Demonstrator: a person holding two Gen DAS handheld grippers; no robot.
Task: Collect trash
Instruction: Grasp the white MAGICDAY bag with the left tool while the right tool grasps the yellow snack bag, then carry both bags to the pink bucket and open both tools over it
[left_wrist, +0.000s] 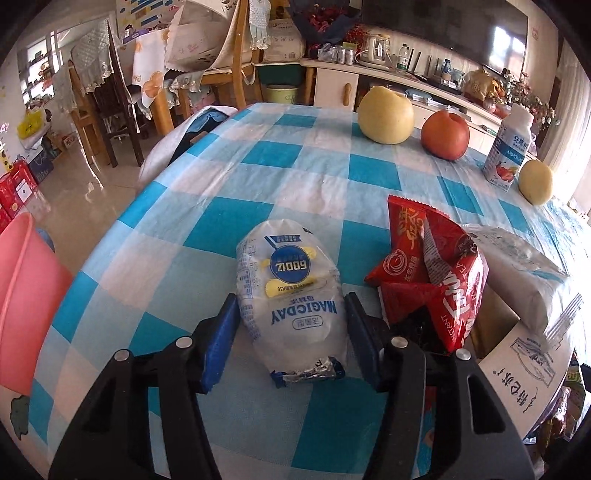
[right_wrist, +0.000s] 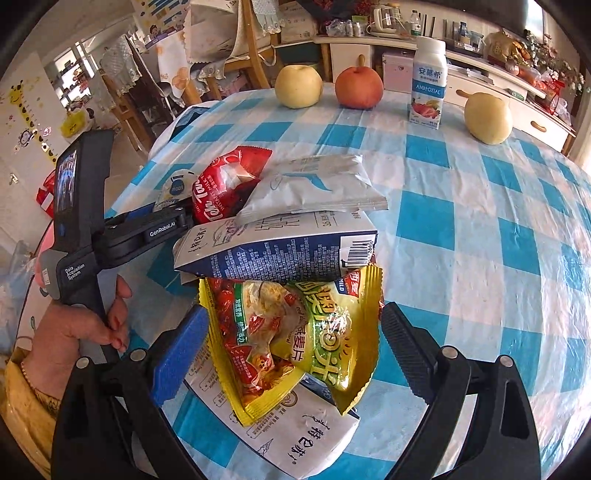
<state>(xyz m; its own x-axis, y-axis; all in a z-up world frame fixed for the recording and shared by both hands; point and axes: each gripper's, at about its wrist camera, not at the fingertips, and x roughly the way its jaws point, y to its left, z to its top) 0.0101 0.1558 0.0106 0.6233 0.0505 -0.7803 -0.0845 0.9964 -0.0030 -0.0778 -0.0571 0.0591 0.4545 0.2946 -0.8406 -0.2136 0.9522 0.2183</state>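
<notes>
Between the left tool's (left_wrist: 291, 325) fingers, pinched w/ pads at both sides, lies the white wrapper (left_wrist: 290, 291), long axis along the tool, near the desk's (left_wrist: 295, 162) front edge. Right tool (right_wrist: 291, 354) spread around the yellow packet (right_wrist: 295, 339), not gripping.

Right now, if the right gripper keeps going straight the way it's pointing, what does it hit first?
Most likely the yellow snack wrapper, which already lies between the open right gripper fingers, on top of a white milk carton. Depth is hard to judge here.
</notes>
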